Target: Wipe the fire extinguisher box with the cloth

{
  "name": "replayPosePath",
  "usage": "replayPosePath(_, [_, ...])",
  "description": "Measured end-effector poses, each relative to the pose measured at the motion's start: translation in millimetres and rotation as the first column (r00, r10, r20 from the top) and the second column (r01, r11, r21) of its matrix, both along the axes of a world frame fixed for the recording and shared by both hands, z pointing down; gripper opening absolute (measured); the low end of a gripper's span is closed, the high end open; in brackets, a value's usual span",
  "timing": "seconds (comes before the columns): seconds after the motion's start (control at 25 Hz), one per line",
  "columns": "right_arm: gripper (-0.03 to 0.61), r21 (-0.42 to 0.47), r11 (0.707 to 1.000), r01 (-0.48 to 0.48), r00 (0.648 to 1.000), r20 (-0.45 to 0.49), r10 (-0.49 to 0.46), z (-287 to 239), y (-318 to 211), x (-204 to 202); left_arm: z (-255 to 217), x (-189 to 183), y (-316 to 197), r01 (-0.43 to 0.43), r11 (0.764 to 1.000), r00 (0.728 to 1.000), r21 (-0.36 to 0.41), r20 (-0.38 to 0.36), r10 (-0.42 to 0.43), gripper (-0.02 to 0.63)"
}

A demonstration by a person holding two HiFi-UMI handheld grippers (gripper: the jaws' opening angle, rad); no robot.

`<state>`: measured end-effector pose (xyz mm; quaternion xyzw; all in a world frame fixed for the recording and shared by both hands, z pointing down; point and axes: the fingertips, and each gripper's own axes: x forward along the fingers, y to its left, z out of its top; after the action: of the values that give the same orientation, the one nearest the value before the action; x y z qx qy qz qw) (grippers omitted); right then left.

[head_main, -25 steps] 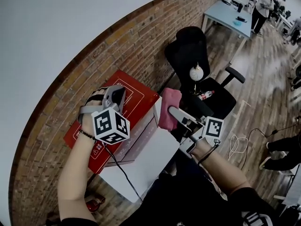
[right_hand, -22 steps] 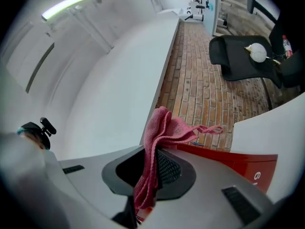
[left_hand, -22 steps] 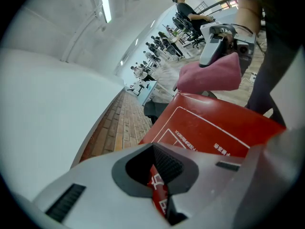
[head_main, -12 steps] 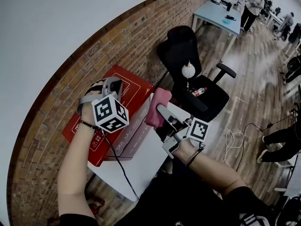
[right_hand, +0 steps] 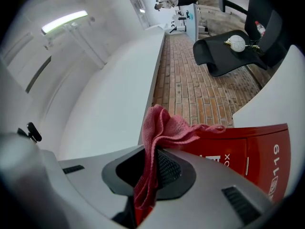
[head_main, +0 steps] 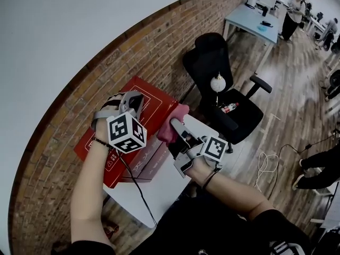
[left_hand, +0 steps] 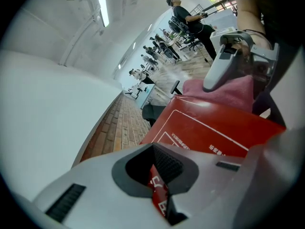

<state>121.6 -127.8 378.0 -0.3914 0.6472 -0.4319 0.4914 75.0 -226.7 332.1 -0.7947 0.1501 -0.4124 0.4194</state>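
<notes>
The red fire extinguisher box [head_main: 151, 102] stands against the brick wall, its top bearing white print. My left gripper [head_main: 134, 102] rests on the box's top. In the left gripper view its jaws [left_hand: 159, 178] are shut on a red printed edge of the box [left_hand: 209, 132]. My right gripper [head_main: 176, 126] is shut on a pink cloth [head_main: 170, 127], which is pressed against the box's right end. In the right gripper view the cloth [right_hand: 164, 125] hangs bunched between the jaws of that gripper [right_hand: 150, 175], over the red box [right_hand: 248, 151].
A white table [head_main: 159, 190] sits below the box. A black office chair [head_main: 223, 84] carrying a white ball and a bottle stands just right of the box. The brick wall [head_main: 69, 126] runs behind. People and desks [head_main: 255, 17] are far off.
My right gripper has carried the cloth leftward, from beside the box's right end onto it. The left gripper has stayed on the box top.
</notes>
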Motion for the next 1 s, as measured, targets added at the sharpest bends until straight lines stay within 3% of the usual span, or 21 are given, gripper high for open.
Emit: replayPosePath(1.0, [0.061, -0.013, 1.0, -0.026, 1.0, 0.013, 0.026, 34, -8, 3, 0, 0, 3, -0.023, 1.0, 1.0, 0.005, -0.002, 0.023, 0.029])
